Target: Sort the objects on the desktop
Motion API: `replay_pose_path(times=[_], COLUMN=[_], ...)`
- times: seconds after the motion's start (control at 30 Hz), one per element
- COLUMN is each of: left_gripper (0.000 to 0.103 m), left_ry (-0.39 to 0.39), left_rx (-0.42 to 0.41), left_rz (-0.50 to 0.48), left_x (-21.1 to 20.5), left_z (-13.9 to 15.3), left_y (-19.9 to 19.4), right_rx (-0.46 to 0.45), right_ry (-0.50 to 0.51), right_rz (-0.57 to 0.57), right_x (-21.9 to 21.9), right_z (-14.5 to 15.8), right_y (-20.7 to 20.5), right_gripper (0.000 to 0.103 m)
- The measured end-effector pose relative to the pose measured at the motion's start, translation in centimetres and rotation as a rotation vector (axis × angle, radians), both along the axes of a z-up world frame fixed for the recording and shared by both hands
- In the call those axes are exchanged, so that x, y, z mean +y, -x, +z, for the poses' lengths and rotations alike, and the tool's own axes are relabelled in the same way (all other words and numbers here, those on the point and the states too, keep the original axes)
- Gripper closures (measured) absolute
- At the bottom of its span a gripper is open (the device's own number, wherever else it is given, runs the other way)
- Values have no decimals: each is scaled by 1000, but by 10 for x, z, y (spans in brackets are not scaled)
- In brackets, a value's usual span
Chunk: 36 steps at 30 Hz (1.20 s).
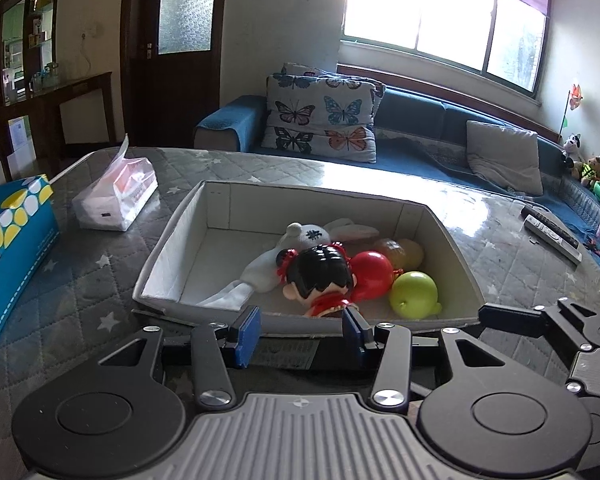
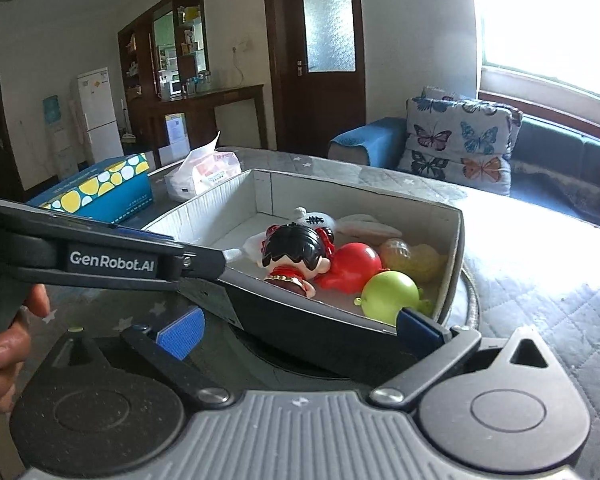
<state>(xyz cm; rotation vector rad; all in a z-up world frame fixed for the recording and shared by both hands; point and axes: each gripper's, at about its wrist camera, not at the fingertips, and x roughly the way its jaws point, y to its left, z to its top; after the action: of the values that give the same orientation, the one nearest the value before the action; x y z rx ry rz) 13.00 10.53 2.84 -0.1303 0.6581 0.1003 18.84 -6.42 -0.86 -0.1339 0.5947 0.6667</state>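
A grey open box (image 1: 172,240) (image 2: 452,240) sits on the quilted table. Inside lie a black-haired doll in red (image 1: 320,276) (image 2: 292,252), a white plush toy (image 1: 300,236) (image 2: 316,218), a red ball toy (image 1: 372,274) (image 2: 354,266), a green ball toy (image 1: 414,294) (image 2: 390,296) and a yellowish toy (image 1: 400,250) (image 2: 412,258). My left gripper (image 1: 302,330) is open and empty, just outside the box's near wall. My right gripper (image 2: 300,330) is open wide and empty, with the box's near corner between its fingers. The left gripper's arm (image 2: 112,260) shows at the left of the right wrist view.
A blue tissue box with yellow dots (image 1: 12,248) (image 2: 100,188) and a white soft tissue pack (image 1: 116,196) (image 2: 204,174) lie left of the box. Two remotes (image 1: 552,232) lie at the table's right edge. A blue sofa with butterfly cushions (image 1: 324,116) stands behind.
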Motion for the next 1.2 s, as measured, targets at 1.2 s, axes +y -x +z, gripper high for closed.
replay_pose_path(times=[1.2], left_gripper=[55], left_ry=[-114], left_rx=[24], left_rz=[5], left_x=[-16], left_z=[-11], left_y=[39], right_rx=[87], right_ry=[-27], right_rz=[-23], right_x=[-5], right_z=[-22], right_y=[33], right_gripper=[0])
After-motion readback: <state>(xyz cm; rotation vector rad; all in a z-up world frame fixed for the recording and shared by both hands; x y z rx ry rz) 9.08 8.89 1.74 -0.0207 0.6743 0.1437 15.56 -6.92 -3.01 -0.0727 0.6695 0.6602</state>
